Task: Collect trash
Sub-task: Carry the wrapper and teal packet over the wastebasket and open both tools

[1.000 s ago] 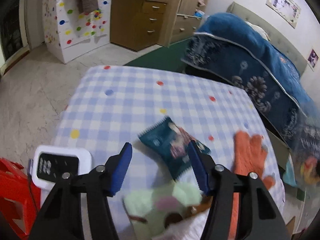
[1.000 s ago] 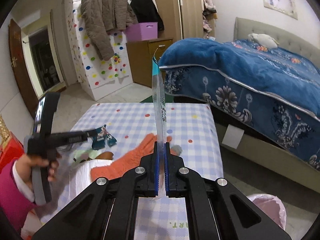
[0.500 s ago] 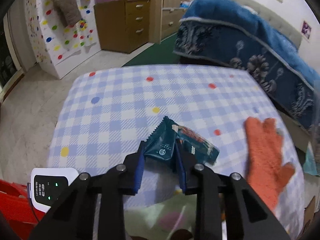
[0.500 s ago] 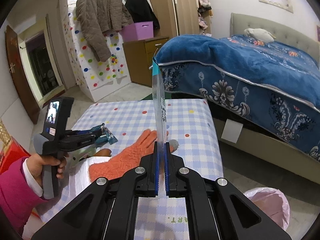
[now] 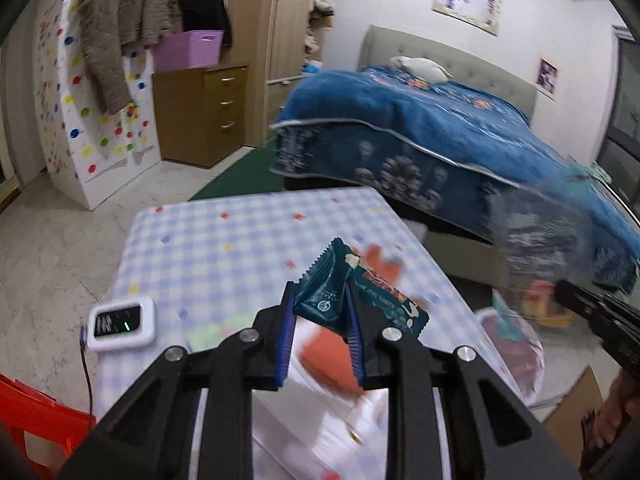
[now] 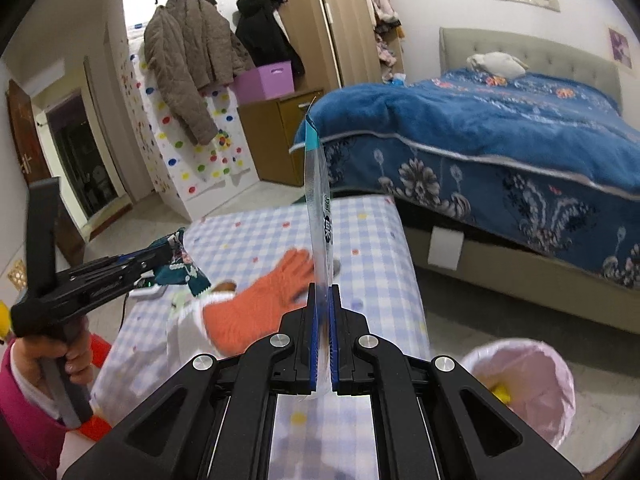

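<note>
1. lifted clear of the checked tablecloth now: the teal snack wrapper, which lay flat on the cloth a second ago and was only just being pinched half a second ago, hangs in the air between the blue pads of the left gripper.
2. pinching the wrapper by its near end, jaws of the left gripper closed on it, with the serrated edge sticking up toward 12 o'clock and the printed half drooping toward 4 o'clock; held at the end probably so that the rest hangs free for dropping.
3. seen from the right wrist view, the same wrapper sits at 9 o'clock, off the cloth, in the raised left gripper.
4. pressed together on a clear plastic bag, the jaws of the right gripper grip its lower edge, so the film stands edge-on toward 12 o'clock, same as in both earlier frames.
5. waiting at 4 o'clock in the right wrist view, beside the table on the floor: a pink-lined bin, with something yellow inside; likely the target for both pieces.
6. left on the cloth: an orange glove, just beyond the right gripper's tips, and a white device at 9 o'clock in the left wrist view, near the table edge; neither reads as trash.
7. blurred heavily at 3 o'clock in the left wrist view, so the bag there cannot be made out well.
</note>
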The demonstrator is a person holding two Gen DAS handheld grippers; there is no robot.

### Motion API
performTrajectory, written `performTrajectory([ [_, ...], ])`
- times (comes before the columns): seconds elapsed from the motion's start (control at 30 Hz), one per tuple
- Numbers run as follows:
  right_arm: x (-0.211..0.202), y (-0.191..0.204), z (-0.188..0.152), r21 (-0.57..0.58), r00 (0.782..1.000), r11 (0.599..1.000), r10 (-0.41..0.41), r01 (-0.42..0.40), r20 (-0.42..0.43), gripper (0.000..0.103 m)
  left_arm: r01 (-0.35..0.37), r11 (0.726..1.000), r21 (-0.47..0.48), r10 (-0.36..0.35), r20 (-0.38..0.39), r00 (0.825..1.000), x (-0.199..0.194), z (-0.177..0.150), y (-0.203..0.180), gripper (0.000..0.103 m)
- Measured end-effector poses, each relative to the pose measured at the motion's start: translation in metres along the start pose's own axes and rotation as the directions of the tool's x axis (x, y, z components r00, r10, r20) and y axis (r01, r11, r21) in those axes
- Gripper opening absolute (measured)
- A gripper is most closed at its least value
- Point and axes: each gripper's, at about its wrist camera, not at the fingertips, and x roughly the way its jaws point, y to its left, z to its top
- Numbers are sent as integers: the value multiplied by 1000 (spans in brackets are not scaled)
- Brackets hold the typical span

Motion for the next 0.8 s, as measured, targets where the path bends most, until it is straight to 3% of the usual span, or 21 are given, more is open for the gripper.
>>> performTrajectory([
  [0.23, -27, -20, -36, 47, 998, 998, -47, 49, -33, 4, 115, 993, 36, -113, -55, 992, -16, -43, -53, 22],
  [0.47, -55, -55, -65, 112, 992, 986, -116, 120, -44, 4, 177, 979, 96, -170, -74, 983, -21, -65, -101, 22],
  [0.8, -83, -118, -106, 217, 975, 951, -209, 221, -79, 4, 276, 940, 201, -244, -170, 955, 10, -79, -191, 23],
])
